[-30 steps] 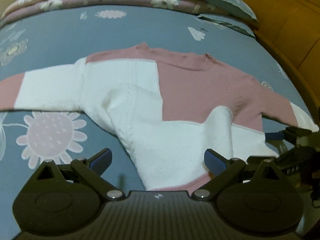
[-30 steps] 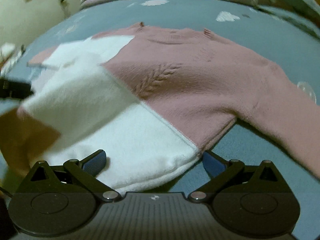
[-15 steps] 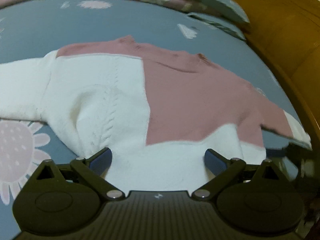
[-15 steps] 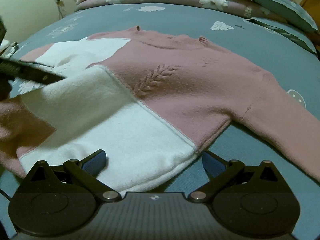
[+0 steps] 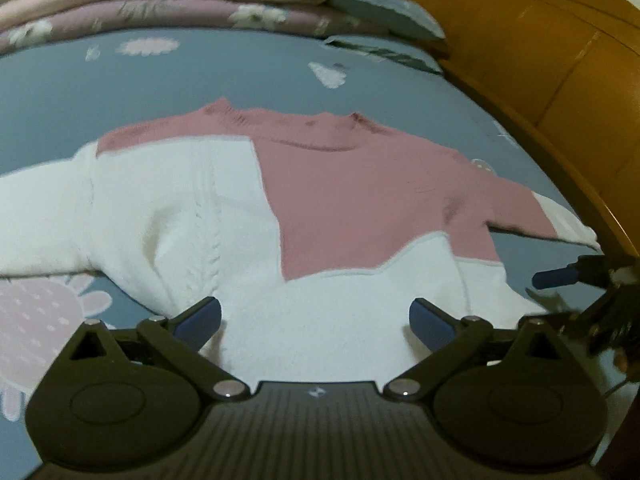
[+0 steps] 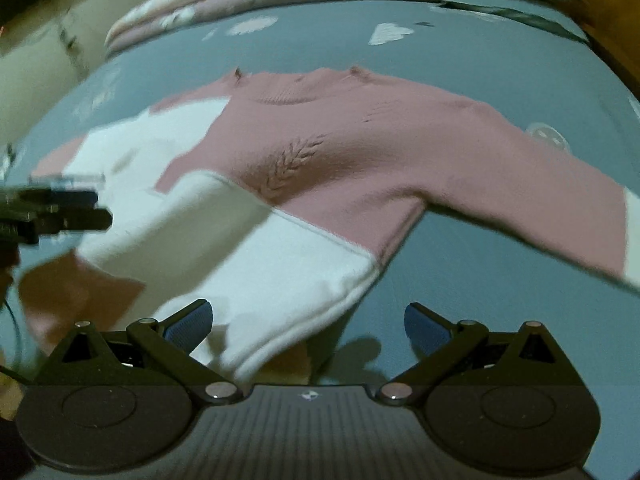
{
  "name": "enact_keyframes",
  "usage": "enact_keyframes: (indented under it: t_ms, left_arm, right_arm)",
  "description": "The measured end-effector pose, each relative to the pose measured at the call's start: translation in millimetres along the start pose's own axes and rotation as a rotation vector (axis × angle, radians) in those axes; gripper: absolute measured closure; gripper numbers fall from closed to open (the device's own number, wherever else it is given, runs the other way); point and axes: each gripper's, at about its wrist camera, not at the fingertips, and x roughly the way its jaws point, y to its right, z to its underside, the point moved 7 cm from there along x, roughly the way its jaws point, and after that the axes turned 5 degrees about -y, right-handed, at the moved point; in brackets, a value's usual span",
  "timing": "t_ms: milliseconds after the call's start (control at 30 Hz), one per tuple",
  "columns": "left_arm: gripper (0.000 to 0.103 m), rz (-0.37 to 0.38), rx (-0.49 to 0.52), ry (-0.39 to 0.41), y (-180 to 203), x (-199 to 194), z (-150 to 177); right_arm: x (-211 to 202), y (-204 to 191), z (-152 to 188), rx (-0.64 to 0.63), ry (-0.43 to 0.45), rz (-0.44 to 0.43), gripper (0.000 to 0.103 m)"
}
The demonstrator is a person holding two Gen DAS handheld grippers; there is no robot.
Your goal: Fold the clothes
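The pink-and-white sweater (image 5: 320, 216) lies spread front-up on the blue flowered bed (image 5: 200, 92), collar away from the cameras, hem nearest them, and the fold looks barely begun: both sleeves are out to the sides, though in the right wrist view one white-and-pink flap near the hem's left corner appears turned over, blurred too much to say how. The left hand-held gripper (image 5: 316, 320) hovers low over the white hem with jaws wide and nothing between them; the right hand-held gripper (image 6: 308, 322) is equally wide, empty, poised at the hem's right corner where the white band lifts slightly off the sheet. Left to do, by the look of it: sleeves in, sides in, then hem to collar. Around the work, a stack of folded quilts (image 5: 180, 4) sits well beyond the collar, a wooden bed frame (image 5: 560, 80) runs along the right, close to the right sleeve cuff, which could crowd that side
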Motion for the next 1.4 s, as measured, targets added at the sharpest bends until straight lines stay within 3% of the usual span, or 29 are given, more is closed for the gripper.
enact_keyframes:
  t_ms: [167,367,433,567,733,900,1100,1133,1400]
  left_arm:
    - [0.011,0.056,0.035,0.032,-10,-19,5]
    - [0.018,0.13,0.097,0.061,-29,-33,7]
    - [0.018,0.155,0.105,0.057,-36,-35,9]
    - [0.018,0.2,0.124,0.037,-47,-40,14]
    - [0.018,0.241,0.161,0.019,-52,-41,18]
    - [0.018,0.261,0.172,-0.006,-54,-37,23]
    - [0.018,0.258,0.199,-0.036,-49,-27,27]
    - [0.018,0.258,0.203,-0.039,-47,-26,27]
    - [0.018,0.213,0.19,-0.018,-36,-34,28]
  right_arm:
    - [-18,-13,28,0.105,0.022,-0.04,0.0]
    - [-18,-54,49,0.126,0.054,-0.049,0.02]
    - [-13,-65,51,0.127,0.059,-0.029,0.029]
    - [0,-67,51,0.15,0.045,0.028,0.032]
    - [14,-57,40,0.153,0.017,0.035,0.037]
    - [22,-66,37,0.078,-0.024,0.004,0.039]
    - [13,-67,40,0.089,-0.021,-0.001,0.08]
    - [11,-66,40,0.1,-0.018,0.004,0.083]
    - [-28,-54,23,0.039,0.033,0.087,0.086]
